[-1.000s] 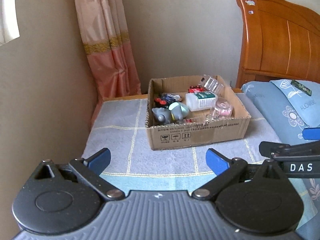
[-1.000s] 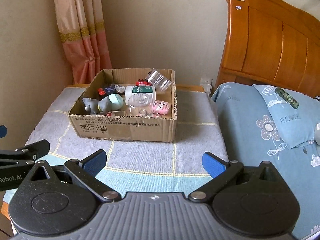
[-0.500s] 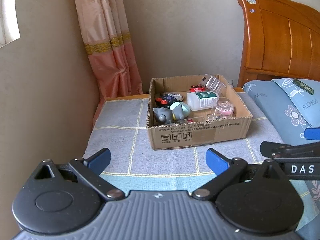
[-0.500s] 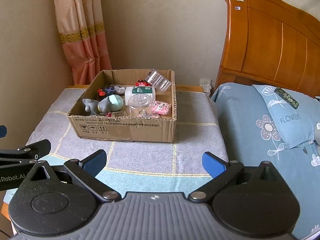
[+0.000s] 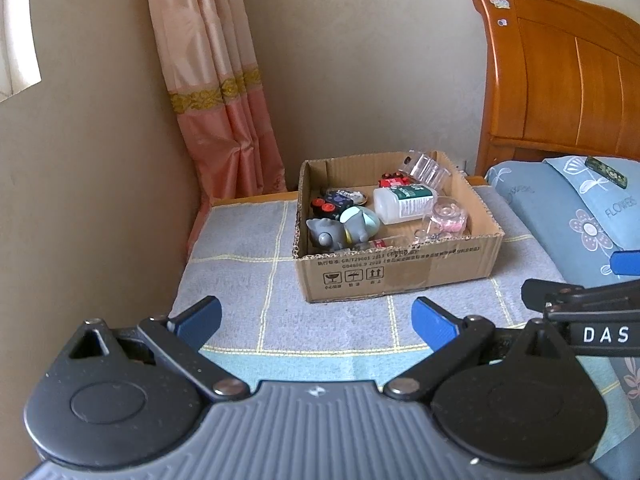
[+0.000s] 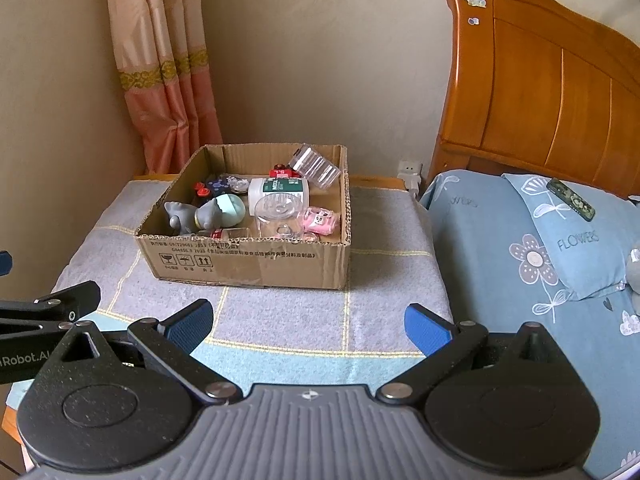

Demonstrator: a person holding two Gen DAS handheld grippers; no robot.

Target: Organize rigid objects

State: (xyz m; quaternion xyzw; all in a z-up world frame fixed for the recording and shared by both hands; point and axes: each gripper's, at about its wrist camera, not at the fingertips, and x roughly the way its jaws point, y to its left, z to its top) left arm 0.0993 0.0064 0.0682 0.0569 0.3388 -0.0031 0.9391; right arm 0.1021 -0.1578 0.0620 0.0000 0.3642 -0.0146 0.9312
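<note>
I see the cardboard box (image 5: 400,276) sitting on a grey towel (image 5: 240,276) with yellow grid lines, at about 12 o'clock from both grippers and well apart from them. Its long axis runs left to right across my view, with the printed long wall facing me.

Inside, a white bottle (image 6: 278,192) with a green label lies on its side near the middle, its long axis also left to right; in the left wrist view its cap end points toward 9 o'clock. A grey elephant toy (image 5: 332,234) lies in the near left corner, beside a pale green ball (image 6: 230,210). A clear round jar (image 6: 278,212) sits at the near middle, a pink toy (image 6: 320,222) just to its right, and a clear ribbed container (image 5: 426,170) leans tilted against the far right wall.

My left gripper (image 5: 316,318) is spread wide and holds nothing. My right gripper (image 6: 308,320) is likewise spread wide and bare.

At 3 o'clock lies a bed with blue floral bedding (image 6: 500,248) and a wooden headboard (image 6: 540,80). At 10 o'clock hangs a peach curtain (image 5: 216,92).
</note>
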